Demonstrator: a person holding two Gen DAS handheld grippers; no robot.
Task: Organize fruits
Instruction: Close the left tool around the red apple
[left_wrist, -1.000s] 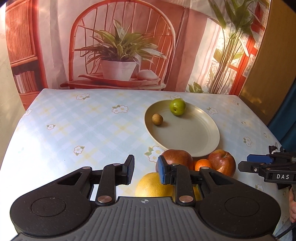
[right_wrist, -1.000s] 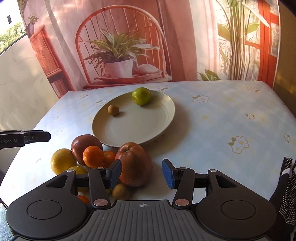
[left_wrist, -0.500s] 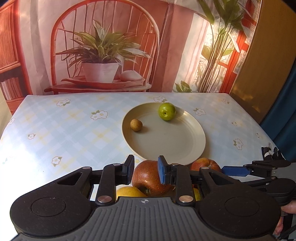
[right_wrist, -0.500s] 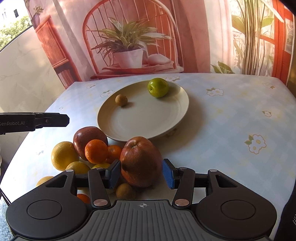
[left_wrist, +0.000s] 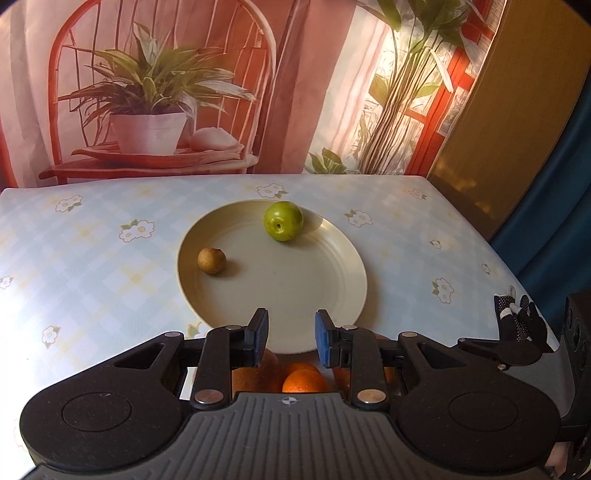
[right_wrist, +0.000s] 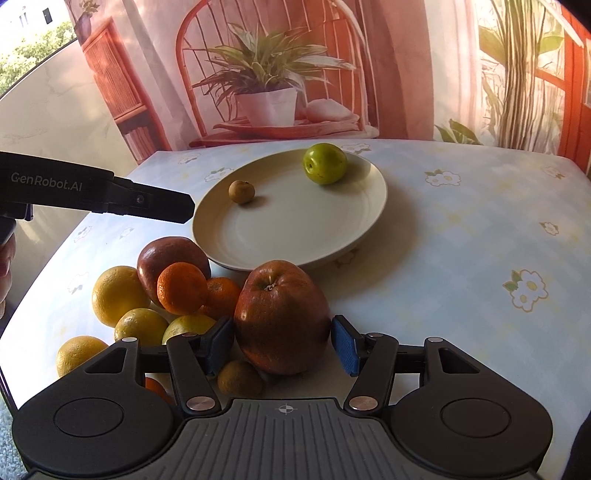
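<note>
So my right gripper (right_wrist: 282, 345) is down around the big red apple (right_wrist: 282, 317) at the near edge of the fruit pile. The jaws are opening right now with the apple between them, and there's a sliver of daylight at both pads, so it isn't gripped yet.

The left gripper (left_wrist: 288, 338) is clenched down to its narrow gap with nothing in it, hanging over the oranges (left_wrist: 303, 380) just short of the plate (left_wrist: 354, 280). The plate sits mid-table and only has the green apple (left_wrist: 283, 220) at its far side and a little brown fruit (left_wrist: 211, 260) on its left.

What worries me: the red apple is wide and smooth, so if I close off-centre it'll squirt out sideways. It's also leaning against a mandarin (right_wrist: 221, 295), with a small brown fruit (right_wrist: 239, 378) tucked at its near side. Lifting could set those rolling, and that end of the pile looks near the table edge (right_wrist: 14, 317).
</note>
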